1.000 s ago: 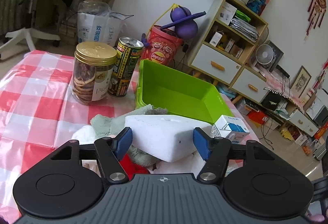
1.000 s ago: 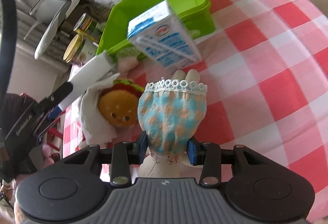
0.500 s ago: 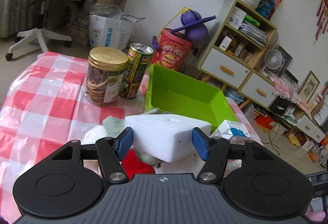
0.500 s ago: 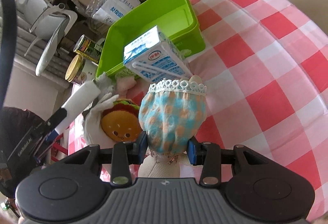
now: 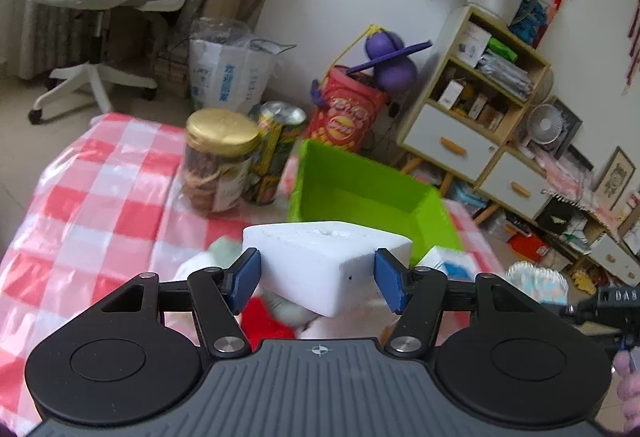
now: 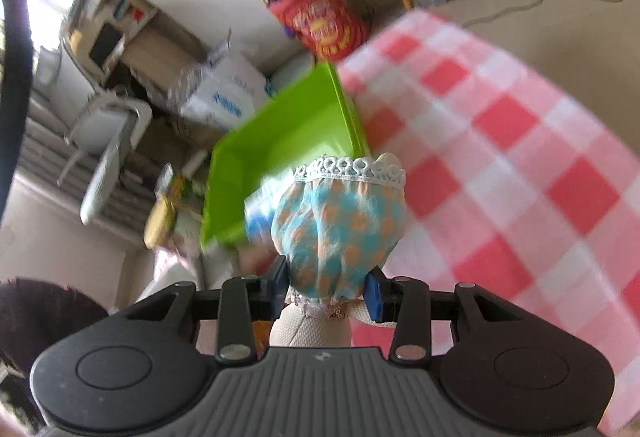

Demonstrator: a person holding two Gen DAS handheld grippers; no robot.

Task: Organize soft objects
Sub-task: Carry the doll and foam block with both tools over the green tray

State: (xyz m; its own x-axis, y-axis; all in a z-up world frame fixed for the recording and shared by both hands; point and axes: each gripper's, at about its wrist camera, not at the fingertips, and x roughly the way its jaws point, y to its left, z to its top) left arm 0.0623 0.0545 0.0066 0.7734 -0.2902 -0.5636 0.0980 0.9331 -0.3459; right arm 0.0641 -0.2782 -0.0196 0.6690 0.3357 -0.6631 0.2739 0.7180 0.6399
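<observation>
My left gripper is shut on a white foam sponge block and holds it raised above a heap of soft toys on the checked tablecloth. A green plastic bin stands beyond it, empty inside. My right gripper is shut on a cloth doll in a blue and orange checked dress with a lace hem, lifted above the table. The green bin lies ahead and to the left of the doll. The doll also shows at the right edge of the left wrist view.
A gold-lidded jar and a drink can stand left of the bin. A blue and white carton lies at the bin's near right corner. The red and white checked tablecloth stretches right. An office chair, a red snack tub and shelves stand beyond the table.
Both grippers have risen with their loads. The right gripper has lifted the doll and swung toward the bin; its view is now blurred. The sponge stays gripped.
</observation>
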